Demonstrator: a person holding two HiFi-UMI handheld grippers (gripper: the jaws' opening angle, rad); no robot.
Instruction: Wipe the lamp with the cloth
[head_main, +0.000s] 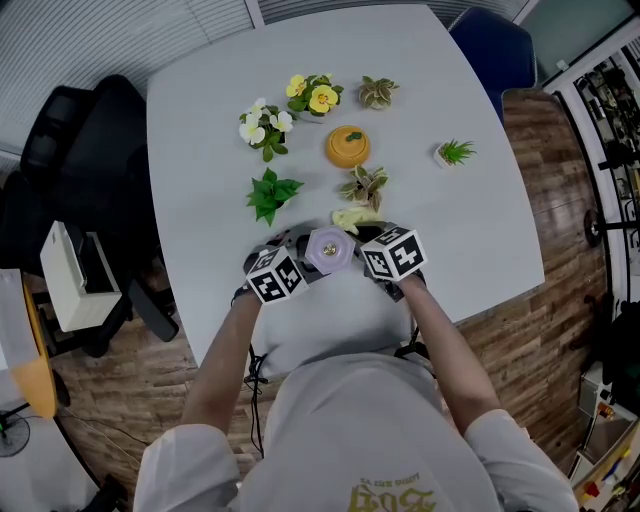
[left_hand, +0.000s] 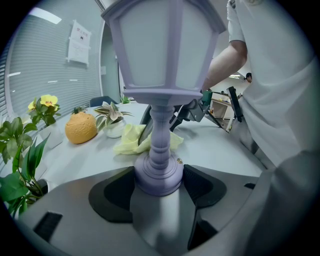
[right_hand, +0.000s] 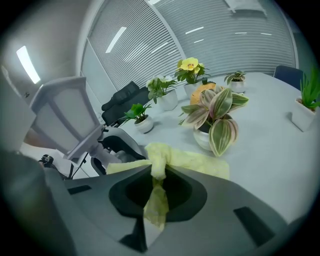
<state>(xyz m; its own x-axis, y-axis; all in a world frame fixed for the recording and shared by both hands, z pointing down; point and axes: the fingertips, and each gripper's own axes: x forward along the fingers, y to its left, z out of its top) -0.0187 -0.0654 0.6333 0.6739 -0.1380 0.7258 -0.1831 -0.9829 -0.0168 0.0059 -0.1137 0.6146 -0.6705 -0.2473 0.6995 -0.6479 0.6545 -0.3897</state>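
Gripping the round foot of the pale lilac lantern-shaped lamp (left_hand: 167, 50), the left tongs (left_hand: 159, 186) are closed on it from both sides, with the stem and shade rising straight up in front of them. That hold looks meant to steady the lamp so it cannot tip or turn while it is rubbed. Whether the foot rests on the surface or is lifted just off it, I cannot tell.

The right tongs (right_hand: 157, 192) are pinched shut on a bunched fold of the soft pale yellow cloth (right_hand: 192, 161). The rest of the cloth spreads loose on the worktop beyond them, near a small pot of pink-and-green striped leaves (right_hand: 215, 117). The lamp shade stands just beside these tongs, to their left, and the cloth does not appear to touch it yet. Wiping seems about to start rather than under way.

From the head view the lamp sits between the two tongs, close to the near edge of the light grey rounded worktop (head_main: 480, 230). Farther back stand several small potted plants and a round orange ornament (head_main: 347, 146). Around it are a wood-patterned floor (head_main: 170, 400), a black office chair (head_main: 90, 150), a blue chair (head_main: 495, 50) and pale slatted blinds (right_hand: 225, 35).
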